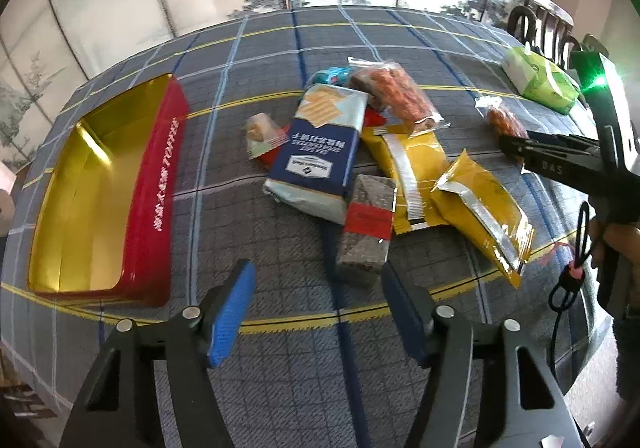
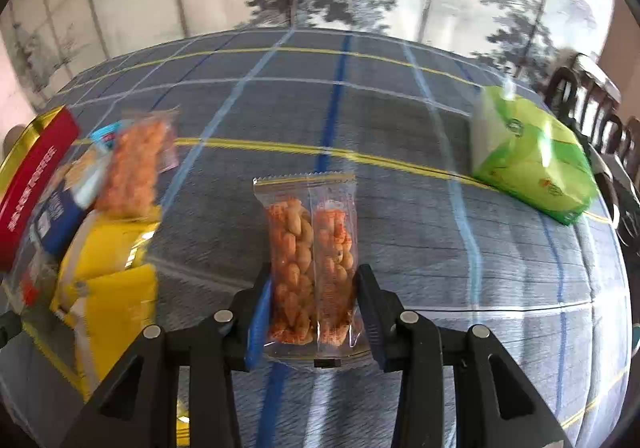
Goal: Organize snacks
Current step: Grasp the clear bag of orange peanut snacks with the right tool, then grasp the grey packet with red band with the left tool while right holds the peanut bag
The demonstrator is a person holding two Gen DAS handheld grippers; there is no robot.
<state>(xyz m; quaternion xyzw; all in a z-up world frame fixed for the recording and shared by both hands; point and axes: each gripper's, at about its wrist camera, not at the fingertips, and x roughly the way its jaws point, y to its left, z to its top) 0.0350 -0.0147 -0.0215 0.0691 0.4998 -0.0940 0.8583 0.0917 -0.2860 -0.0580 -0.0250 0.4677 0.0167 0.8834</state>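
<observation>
Beside the snack pile (image 1: 360,151), a red tin (image 1: 120,199) and green pack (image 1: 540,81).

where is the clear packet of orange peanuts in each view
Left wrist view: the clear packet of orange peanuts sits far right, at the tip of the right hand-held gripper, right of the snack pile.
Right wrist view: the packet is at lower centre, upright between the right hand-held gripper's pads, which press on it.
Shared landmark: the green tissue pack, beyond and to the right of the packet in both.
</observation>
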